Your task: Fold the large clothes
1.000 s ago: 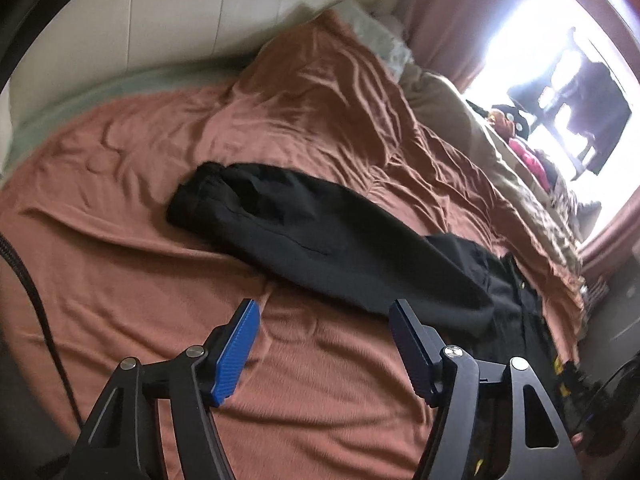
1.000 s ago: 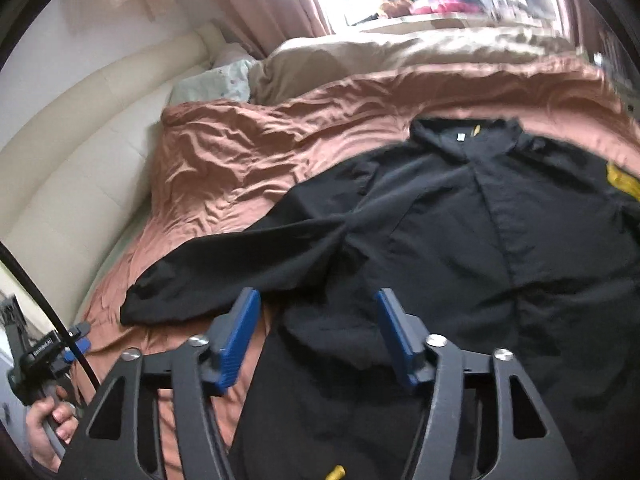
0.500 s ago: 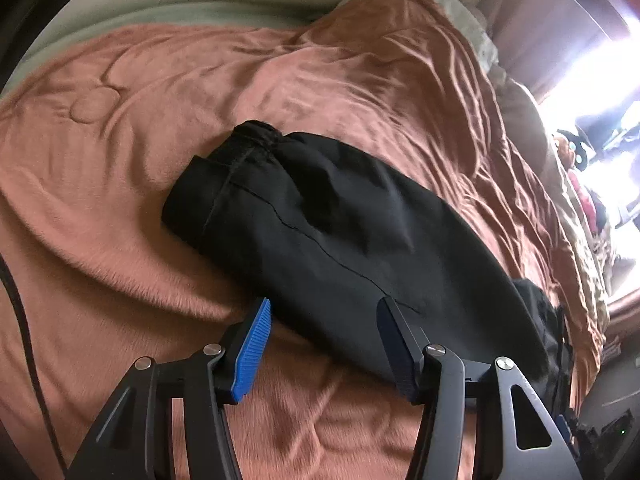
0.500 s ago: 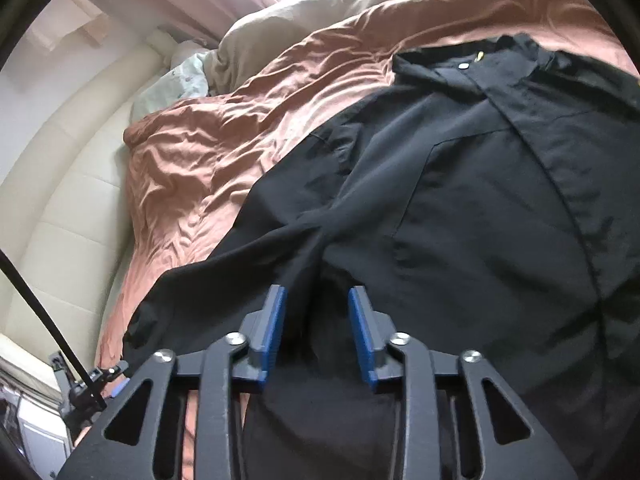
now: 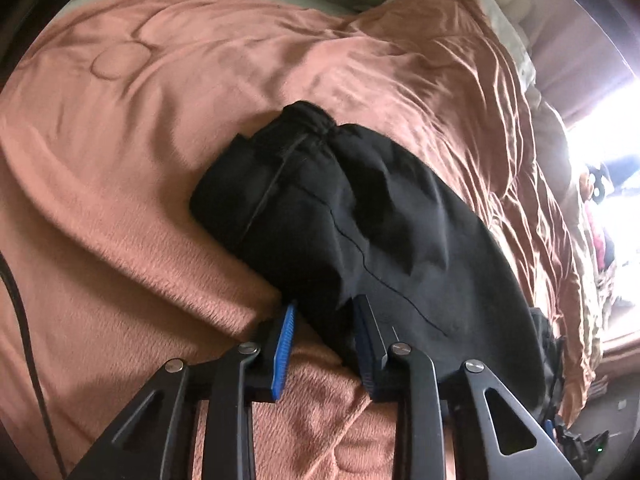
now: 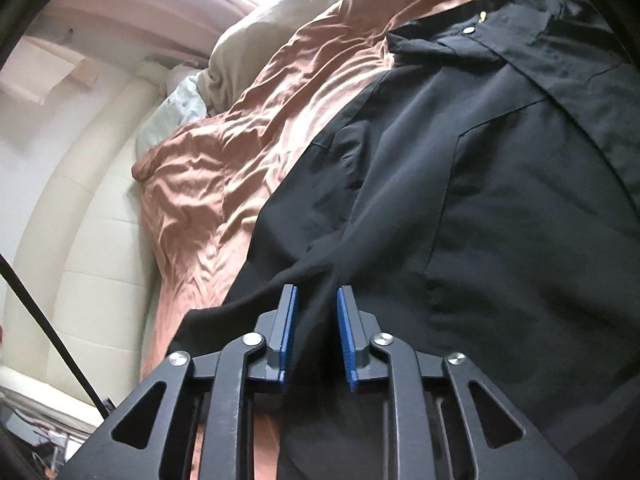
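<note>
Left gripper (image 5: pixel 324 320): nearly closed on the lower edge of the black fabric sleeve (image 5: pixel 360 232); a second ago it hung wide open above the bed, so the grasp is just being made.
Right gripper (image 6: pixel 316 312): narrowed to a slim gap, pinching a ridge of the large black collared jacket (image 6: pixel 480 208) near the underarm; earlier it was wide open.
Meaning: both grips look set, so the sleeve is probably ready to fold inward.
Sleeve: cuff end at 11 o'clock.
Open room: bare rumpled salmon-pink bedcover (image 5: pixel 120 160) from 9 to 12 o'clock.
Far edge: cream padded headboard (image 6: pixel 80 240).
</note>
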`<action>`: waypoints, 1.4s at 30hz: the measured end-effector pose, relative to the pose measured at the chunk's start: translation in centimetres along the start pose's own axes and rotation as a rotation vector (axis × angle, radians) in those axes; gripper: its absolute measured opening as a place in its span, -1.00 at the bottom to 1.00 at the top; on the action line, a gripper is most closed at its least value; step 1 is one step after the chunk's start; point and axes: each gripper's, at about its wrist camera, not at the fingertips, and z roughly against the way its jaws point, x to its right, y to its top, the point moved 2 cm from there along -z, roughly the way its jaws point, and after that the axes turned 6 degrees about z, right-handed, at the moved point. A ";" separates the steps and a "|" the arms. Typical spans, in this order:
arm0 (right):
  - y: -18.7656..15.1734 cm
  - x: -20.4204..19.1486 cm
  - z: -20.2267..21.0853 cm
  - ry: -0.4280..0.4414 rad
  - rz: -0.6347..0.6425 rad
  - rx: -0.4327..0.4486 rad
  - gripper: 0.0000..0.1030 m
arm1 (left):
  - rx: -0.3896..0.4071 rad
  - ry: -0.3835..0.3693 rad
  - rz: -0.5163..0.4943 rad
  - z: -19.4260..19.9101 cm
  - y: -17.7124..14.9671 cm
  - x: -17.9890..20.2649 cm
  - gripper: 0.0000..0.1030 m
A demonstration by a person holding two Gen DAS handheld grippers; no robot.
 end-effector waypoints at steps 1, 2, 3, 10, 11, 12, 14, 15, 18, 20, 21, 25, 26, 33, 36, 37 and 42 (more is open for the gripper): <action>0.2 0.1 -0.5 0.010 -0.006 -0.001 -0.67 | -0.003 0.005 -0.008 -0.2 0.0 0.1 -0.40; 0.2 0.1 -0.9 0.016 -0.009 -0.001 -0.68 | -0.005 0.010 -0.014 -0.4 0.1 0.1 -0.40; 0.2 0.2 -1.5 0.025 -0.015 -0.005 -0.78 | -0.004 0.011 -0.012 -0.5 0.2 0.1 -0.39; -1.0 2.4 -6.7 -0.010 -0.060 -0.127 -0.97 | 0.022 0.032 0.014 -1.0 0.8 0.5 -0.48; -0.9 2.4 -6.8 -0.009 -0.056 -0.127 -0.97 | 0.027 0.036 0.003 -0.8 0.8 0.7 -0.57; -0.7 2.2 -6.8 -0.010 -0.045 -0.130 -0.97 | 0.031 0.032 -0.015 -0.5 0.7 1.2 -0.77; -0.2 1.6 -6.3 0.020 -0.041 -0.138 -0.97 | 0.049 0.027 -0.045 0.5 0.5 2.0 -0.85; 0.2 1.2 -5.8 0.028 -0.037 -0.136 -0.96 | 0.068 0.013 -0.063 1.5 0.4 2.7 -0.86; 0.9 0.6 -3.9 -0.003 -0.014 -0.103 -0.95 | 0.106 -0.056 -0.104 4.4 0.5 5.2 -0.87; 1.0 0.5 -2.7 0.010 -0.020 -0.095 -0.95 | 0.126 -0.087 -0.141 6.1 0.4 7.2 -0.88; 0.7 0.4 -1.8 0.035 -0.030 -0.083 -0.94 | 0.136 -0.101 -0.165 7.0 0.3 8.4 -0.88; 0.0 1.2 1.2 0.051 -0.047 -0.047 -0.93 | 0.167 -0.187 -0.255 10.9 -0.8 14.2 -0.89; 0.0 1.5 2.0 0.053 -0.048 -0.036 -0.90 | 0.171 -0.205 -0.271 11.5 -1.0 15.2 -0.89; -1.0 3.5 9.6 0.027 -0.052 0.097 0.13 | 0.180 -0.362 -0.444 16.7 -5.0 25.1 -0.90; -2.1 4.3 12.0 -0.002 -0.053 0.121 0.13 | 0.171 -0.419 -0.518 18.5 -7.4 29.4 -0.90; -2.4 4.5 12.5 -0.013 -0.056 0.128 0.13 | 0.164 -0.436 -0.539 18.9 -8.2 30.7 -0.90; -4.1 6.9 16.6 -0.063 -0.103 0.172 0.13 | 0.138 -0.513 -0.632 20.9 -12.1 35.9 -0.90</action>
